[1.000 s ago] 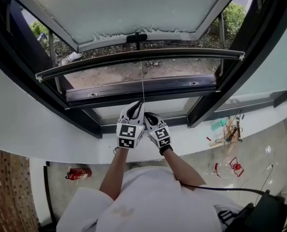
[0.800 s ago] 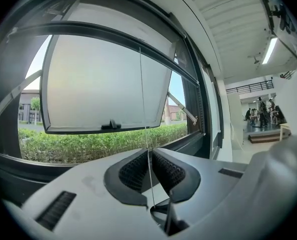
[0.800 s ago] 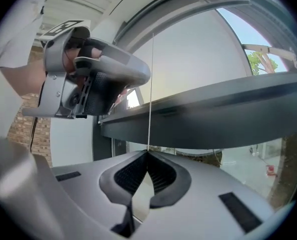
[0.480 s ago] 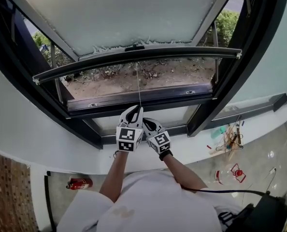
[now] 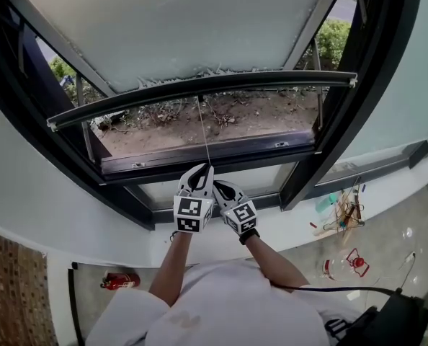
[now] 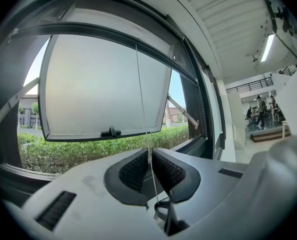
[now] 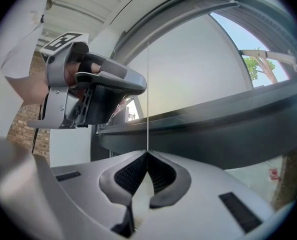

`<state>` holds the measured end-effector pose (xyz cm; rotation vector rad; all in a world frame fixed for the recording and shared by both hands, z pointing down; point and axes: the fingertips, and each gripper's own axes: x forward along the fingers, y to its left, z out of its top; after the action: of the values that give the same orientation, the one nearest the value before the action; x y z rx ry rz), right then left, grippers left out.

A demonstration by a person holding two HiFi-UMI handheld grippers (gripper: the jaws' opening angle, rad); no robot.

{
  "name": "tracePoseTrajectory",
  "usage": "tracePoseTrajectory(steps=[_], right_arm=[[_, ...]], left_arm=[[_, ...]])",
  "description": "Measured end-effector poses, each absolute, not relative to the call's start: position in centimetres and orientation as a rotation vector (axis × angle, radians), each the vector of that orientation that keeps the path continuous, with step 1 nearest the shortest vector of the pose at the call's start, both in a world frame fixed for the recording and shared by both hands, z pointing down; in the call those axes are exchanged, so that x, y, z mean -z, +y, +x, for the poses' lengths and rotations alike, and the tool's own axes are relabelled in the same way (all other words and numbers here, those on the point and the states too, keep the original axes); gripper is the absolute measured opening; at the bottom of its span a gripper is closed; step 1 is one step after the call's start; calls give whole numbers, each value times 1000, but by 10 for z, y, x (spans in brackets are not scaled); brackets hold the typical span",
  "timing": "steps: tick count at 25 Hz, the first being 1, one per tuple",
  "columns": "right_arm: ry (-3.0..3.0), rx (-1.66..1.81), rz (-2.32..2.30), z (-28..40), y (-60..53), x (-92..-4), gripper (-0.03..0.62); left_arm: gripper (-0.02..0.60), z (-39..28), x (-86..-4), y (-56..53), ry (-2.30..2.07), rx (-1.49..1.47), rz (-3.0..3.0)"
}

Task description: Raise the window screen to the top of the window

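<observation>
Though faint, cord (image 6: 140, 89) seemingly inside closed left gripper (image 6: 149, 153) and right gripper (image 7: 147, 155)

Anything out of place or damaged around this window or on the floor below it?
A red fire extinguisher lies on its side on the floor, left of the person, not standing. At the right, small clutter and a clear bottle are strewn on the floor. The cord runs straight.
</observation>
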<state>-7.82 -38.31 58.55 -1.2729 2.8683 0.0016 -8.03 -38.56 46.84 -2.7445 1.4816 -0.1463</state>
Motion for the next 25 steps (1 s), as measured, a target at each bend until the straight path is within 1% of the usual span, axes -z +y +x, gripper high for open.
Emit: tracePoseTrajectory(steps=[9,14,25], right_arm=[[2751,-100,-1177,-83,-382,-520,2],[2721,-139,-1145,-85,-370,-497,2],[2581,-225,-1061,-70,-350,-414,2]], left_arm=[[4,-92,-446,-381,1528,51,-2706],[4,-98,-441,-373,1543,31,-2681],[3,-104,-420,-364,1573,-75,-2662]])
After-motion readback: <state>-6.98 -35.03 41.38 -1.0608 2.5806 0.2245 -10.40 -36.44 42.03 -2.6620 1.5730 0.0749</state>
